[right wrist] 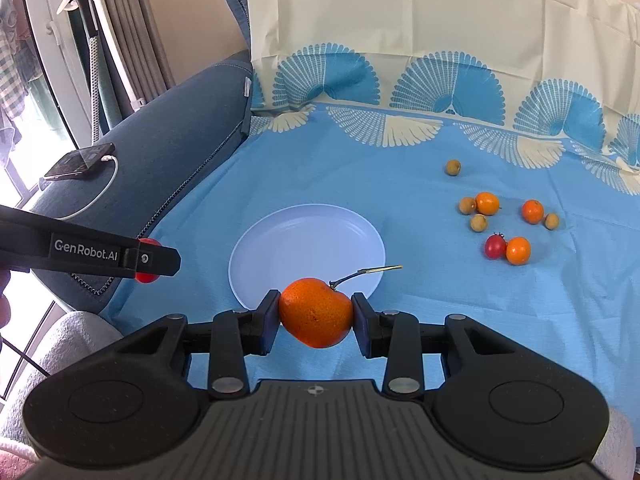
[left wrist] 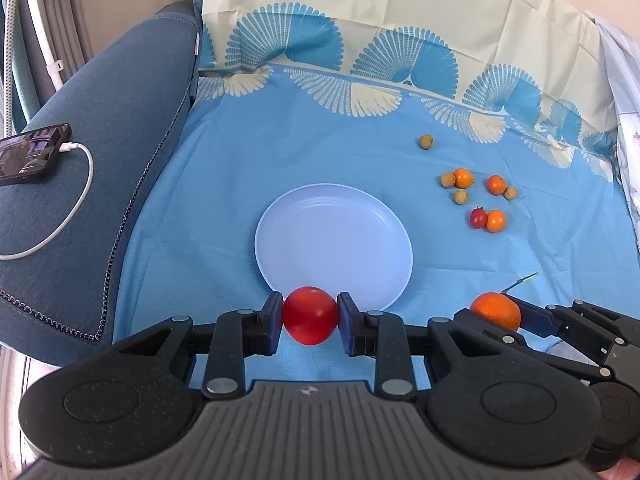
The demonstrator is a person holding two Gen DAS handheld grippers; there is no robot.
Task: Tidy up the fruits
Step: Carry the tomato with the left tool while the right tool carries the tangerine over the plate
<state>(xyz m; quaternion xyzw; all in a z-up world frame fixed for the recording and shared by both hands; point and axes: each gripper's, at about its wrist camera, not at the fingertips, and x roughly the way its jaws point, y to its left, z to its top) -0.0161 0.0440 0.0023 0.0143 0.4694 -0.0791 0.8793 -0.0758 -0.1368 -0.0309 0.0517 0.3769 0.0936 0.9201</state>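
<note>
My left gripper [left wrist: 310, 322] is shut on a red tomato [left wrist: 310, 316], held just in front of the near rim of an empty pale blue plate [left wrist: 334, 236]. My right gripper [right wrist: 316, 314] is shut on a stemmed orange mandarin [right wrist: 316, 312], also at the plate's [right wrist: 308, 240] near edge. The mandarin [left wrist: 496, 310] and right gripper show at the right in the left wrist view. The left gripper with the tomato [right wrist: 148, 258] shows at the left in the right wrist view. Small oranges [right wrist: 488, 203], a cherry tomato [right wrist: 495, 246] and brown longans [right wrist: 453, 168] lie right of the plate.
A blue patterned cloth [left wrist: 280, 152] covers the seat. A dark blue sofa arm [left wrist: 100, 160] on the left carries a phone [left wrist: 32, 152] on a white charging cable. The cloth-draped backrest [left wrist: 400, 8] rises behind.
</note>
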